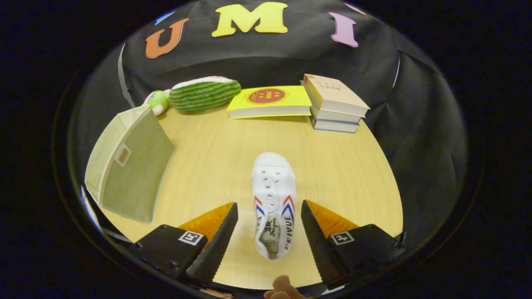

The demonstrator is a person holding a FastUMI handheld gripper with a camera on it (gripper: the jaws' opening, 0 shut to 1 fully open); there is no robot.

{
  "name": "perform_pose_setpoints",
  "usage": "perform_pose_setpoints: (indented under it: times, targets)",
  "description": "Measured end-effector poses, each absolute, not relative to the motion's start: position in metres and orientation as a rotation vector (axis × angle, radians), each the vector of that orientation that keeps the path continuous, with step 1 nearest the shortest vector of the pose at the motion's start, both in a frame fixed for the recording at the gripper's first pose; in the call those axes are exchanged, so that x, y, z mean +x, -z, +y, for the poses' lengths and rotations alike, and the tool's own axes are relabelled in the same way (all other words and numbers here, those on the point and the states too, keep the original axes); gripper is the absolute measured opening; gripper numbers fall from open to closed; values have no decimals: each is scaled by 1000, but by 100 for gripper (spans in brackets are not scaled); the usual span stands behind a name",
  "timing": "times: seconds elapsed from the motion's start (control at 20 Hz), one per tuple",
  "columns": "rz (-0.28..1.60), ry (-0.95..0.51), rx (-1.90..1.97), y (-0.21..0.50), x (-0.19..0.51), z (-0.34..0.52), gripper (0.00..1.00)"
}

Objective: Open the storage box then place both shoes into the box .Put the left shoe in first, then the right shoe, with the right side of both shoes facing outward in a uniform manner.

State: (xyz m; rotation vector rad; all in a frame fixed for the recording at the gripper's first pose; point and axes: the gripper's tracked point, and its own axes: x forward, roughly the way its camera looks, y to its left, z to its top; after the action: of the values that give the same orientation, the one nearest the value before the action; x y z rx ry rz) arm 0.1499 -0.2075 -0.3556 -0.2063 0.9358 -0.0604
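Hand-held gripper (269, 216) open w/ shoe (274, 203) btwn fingers

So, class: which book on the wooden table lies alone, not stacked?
The flat yellow book with the red circle; the others form a pale stack beside it.

Gripper view: the scene is seen from just above and behind the gripper (269, 209), angled steeply down onto the table (349, 166). Booth wall is faced, frame top. The fingers are spread at frame bottom, close to the lens.
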Motion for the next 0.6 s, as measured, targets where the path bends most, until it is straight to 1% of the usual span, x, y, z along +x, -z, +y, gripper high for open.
perform_pose_setpoints:
  times: [0.15,0.2,0.4,0.45,0.5,0.6]
  targets:
    - [1008,139,-271,379,153,-248,95]
    - [1030,135,-280,386,152,-251,95]
    - [1137,75,-328,420,148,-260,97]
    - [1142,49,-289,426,154,-254,96]
    - [1180,39,-262,422,151,-254,92]
    - [1239,8,-204,426,152,-255,92]
